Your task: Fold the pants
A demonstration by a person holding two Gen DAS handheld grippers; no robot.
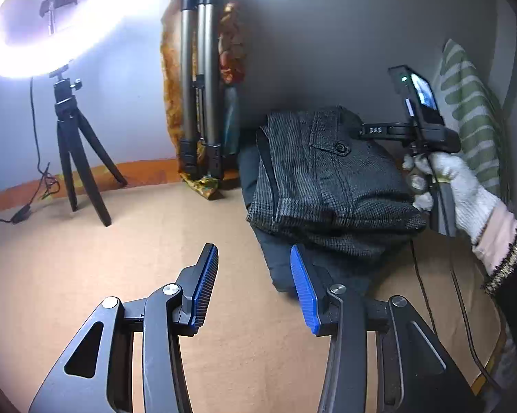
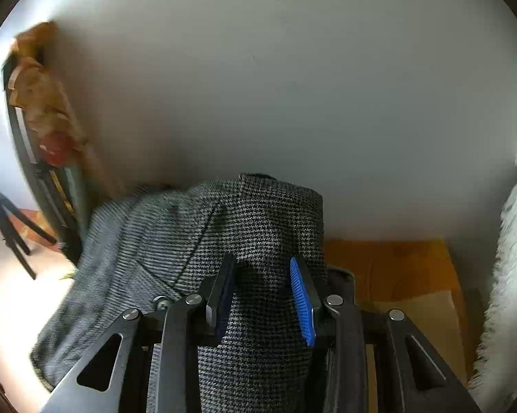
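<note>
Right tongs (image 2: 262,294) pinch the houndstooth pants (image 1: 330,186), bunched at three o'clock on the tabletop (image 1: 127,258); left tongs (image 1: 255,285), spread and empty, should grip the near hem before folding.

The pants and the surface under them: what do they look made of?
The pants look like woven wool-type suiting, matte, with a fine grey-black houndstooth check. The table surface looks like tan cardboard or kraft paper: flat, dull, with faint creases. Neither is certain.
</note>
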